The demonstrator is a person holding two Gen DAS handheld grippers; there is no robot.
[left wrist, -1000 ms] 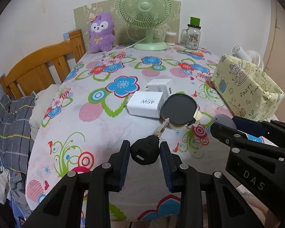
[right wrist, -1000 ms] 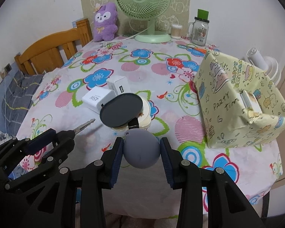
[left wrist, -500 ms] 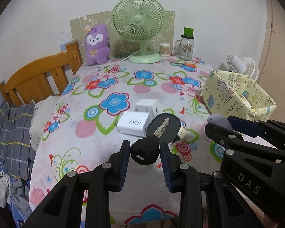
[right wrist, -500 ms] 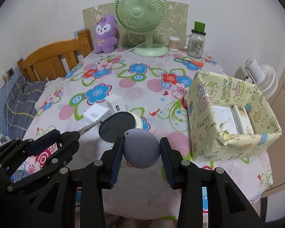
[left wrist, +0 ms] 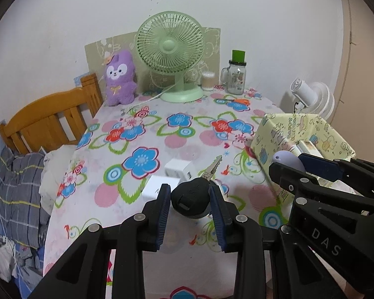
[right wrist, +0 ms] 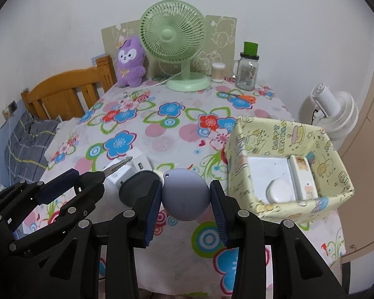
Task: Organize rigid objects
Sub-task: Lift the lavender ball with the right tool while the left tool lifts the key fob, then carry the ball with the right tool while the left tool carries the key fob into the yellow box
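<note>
My left gripper [left wrist: 190,200] is shut on the black head of a key [left wrist: 190,196], whose metal blade [left wrist: 212,169] points away over the table. My right gripper [right wrist: 185,196] is shut on a round grey-lilac ball-like object [right wrist: 185,194]. Both are held above the floral tablecloth [right wrist: 167,129]. To the right stands an open yellow patterned box [right wrist: 286,134] holding a white rounded item [right wrist: 280,189] and a small flat box [right wrist: 303,177]. Two white chargers [left wrist: 177,169] and a dark round lid [right wrist: 134,190] lie on the cloth below. In the left wrist view the right gripper [left wrist: 294,167] shows with the ball.
A green desk fan [right wrist: 174,37], a purple plush toy [right wrist: 131,62], a glass jar with a green lid [right wrist: 248,72] and a cotton-swab pot [right wrist: 218,72] stand at the far edge. A wooden chair [right wrist: 67,92] is left of the table; a white fan [right wrist: 334,112] is right of it.
Both grippers have risen and pulled back from the table with the key and the ball still held. The box's inside has come into view on the right.
</note>
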